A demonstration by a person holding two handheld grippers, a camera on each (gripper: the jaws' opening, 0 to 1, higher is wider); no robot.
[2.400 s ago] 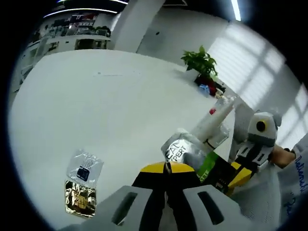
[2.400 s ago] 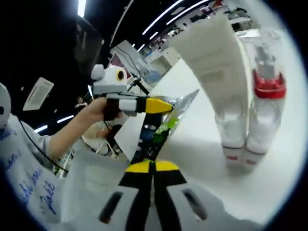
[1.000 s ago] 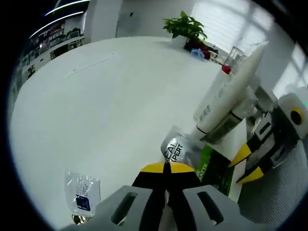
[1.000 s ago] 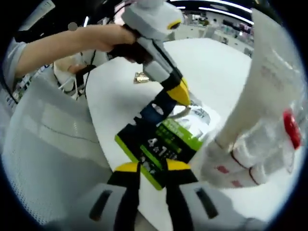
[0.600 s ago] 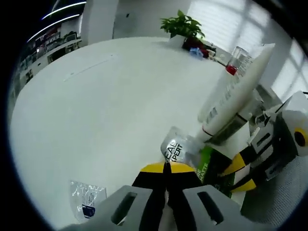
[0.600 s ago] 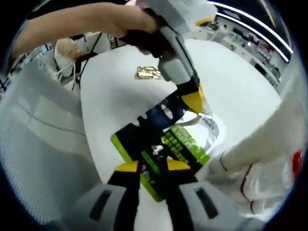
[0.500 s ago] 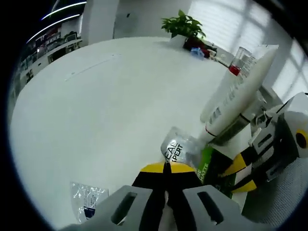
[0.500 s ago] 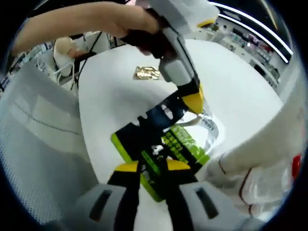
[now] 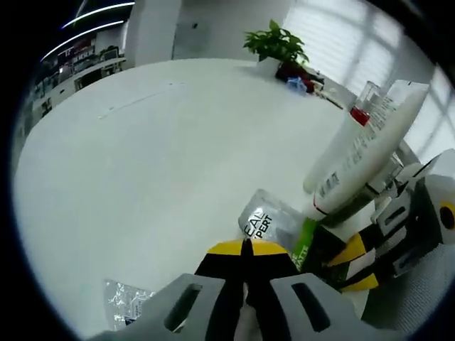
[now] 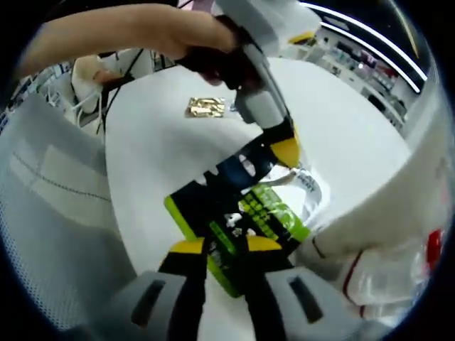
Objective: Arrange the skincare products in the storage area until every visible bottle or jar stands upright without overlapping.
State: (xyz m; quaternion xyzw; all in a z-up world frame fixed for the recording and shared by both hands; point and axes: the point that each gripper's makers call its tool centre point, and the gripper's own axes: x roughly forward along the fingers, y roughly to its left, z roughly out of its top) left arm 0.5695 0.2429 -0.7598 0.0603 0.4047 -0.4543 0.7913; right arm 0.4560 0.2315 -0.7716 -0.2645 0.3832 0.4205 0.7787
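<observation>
Jaws of left gripper (image 9: pixel 244 250) closed on silver end of sachet pack (image 10: pixel 245 213); right gripper (image 10: pixel 226 247) jaws pinch its green-black end, likely sharing hold to steer it. White tube (image 9: pixel 359 160) upright beyond-right of left jaws, red-capped bottle (image 9: pixel 364 106) just behind.

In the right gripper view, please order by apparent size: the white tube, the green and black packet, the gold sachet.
1. white tube, nearest the camera, so its lead is unsure
2. green and black packet
3. gold sachet, farther away, so perhaps not truly smallest

Bright daylight from the slatted windows (image 9: pixel 334 28) washes the white round desk (image 9: pixel 142 156); shadows are soft. Fisheye bending is strong at edges, where near things blur.
</observation>
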